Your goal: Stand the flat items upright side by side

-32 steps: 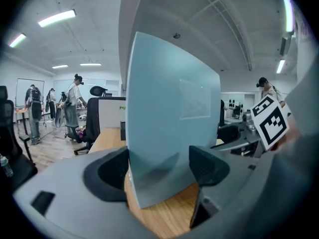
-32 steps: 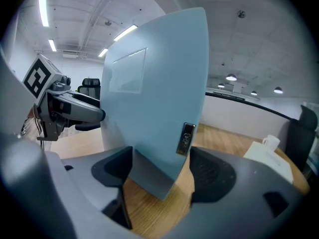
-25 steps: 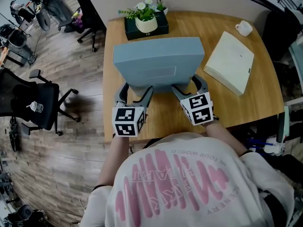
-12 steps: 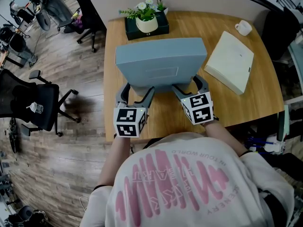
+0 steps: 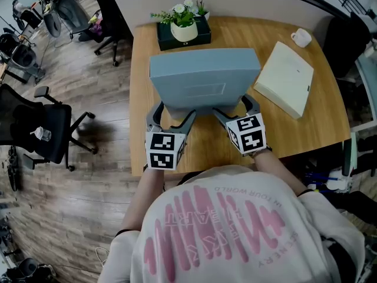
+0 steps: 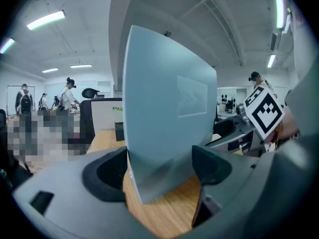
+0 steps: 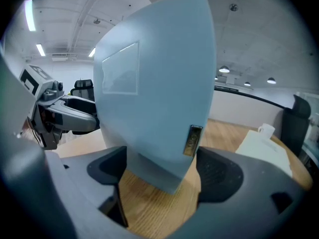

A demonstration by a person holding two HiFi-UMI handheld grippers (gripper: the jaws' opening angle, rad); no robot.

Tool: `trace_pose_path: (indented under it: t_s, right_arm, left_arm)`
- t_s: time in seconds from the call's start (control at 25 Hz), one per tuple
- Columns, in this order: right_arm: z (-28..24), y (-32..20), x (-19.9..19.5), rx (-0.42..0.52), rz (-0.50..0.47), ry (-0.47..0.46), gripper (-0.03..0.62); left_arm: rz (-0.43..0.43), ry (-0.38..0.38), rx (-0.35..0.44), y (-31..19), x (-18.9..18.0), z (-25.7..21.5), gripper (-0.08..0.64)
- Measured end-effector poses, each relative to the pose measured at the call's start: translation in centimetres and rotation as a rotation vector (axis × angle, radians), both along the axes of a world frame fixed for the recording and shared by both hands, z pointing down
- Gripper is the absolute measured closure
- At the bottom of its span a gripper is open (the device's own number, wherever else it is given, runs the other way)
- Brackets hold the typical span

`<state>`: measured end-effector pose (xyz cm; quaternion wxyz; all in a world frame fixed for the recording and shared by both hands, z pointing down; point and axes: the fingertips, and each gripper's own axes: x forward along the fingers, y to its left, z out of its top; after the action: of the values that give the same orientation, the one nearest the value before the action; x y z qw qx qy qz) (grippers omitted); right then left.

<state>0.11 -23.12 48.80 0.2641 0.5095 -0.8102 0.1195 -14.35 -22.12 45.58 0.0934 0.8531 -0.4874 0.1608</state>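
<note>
Two grippers on one item. The blue-grey folder (image 5: 203, 78) stands on its lower edge near the middle of the wooden table (image 5: 306, 128), upright or close to it, with its broad face towards me.

Left gripper (image 5: 172, 115): at the folder's near left lower corner. In the left gripper view its jaws are wide and opening, with the folder's thick lower edge between them. The pads sit right at the two faces and I see no squeeze.

Right gripper (image 5: 234, 108): at the near right lower corner, jaws likewise wide and opening around the folder's edge. A small brass label (image 7: 190, 139) on the folder shows just inside the right-hand pad. Bare table shows under both sets of jaws.

One more flat item, a cream folder (image 5: 285, 78), lies flat on the table to the right of the blue one. It is apart from it and untouched.

Others on the table: a potted plant (image 5: 184, 28) on a dark box (image 5: 203, 35) at the far edge, behind the blue folder, and a white cup (image 5: 301, 38) at the far right corner. An office chair (image 5: 44, 128) stands on the floor to the left.
</note>
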Motion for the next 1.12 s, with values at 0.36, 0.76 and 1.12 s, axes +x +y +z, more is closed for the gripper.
trace_pose_path:
  t_s: [0.36, 0.76, 1.12]
  right_arm:
    - [-0.3, 0.7, -0.2, -0.037, 0.041, -0.051, 0.152]
    - [0.0, 2.9, 0.1, -0.073, 0.142, -0.160, 0.153]
    - [4.3, 8.4, 4.8, -0.238, 0.362, -0.324, 0.153]
  left_arm:
    - [0.011, 0.021, -0.010, 0.5, -1.0, -0.5, 0.167]
    - [0.066, 0.036, -0.022, 2.3, -0.9, -0.4, 0.184]
    - [0.090, 0.116, -0.250, 7.0, 0.5, 5.8, 0.192]
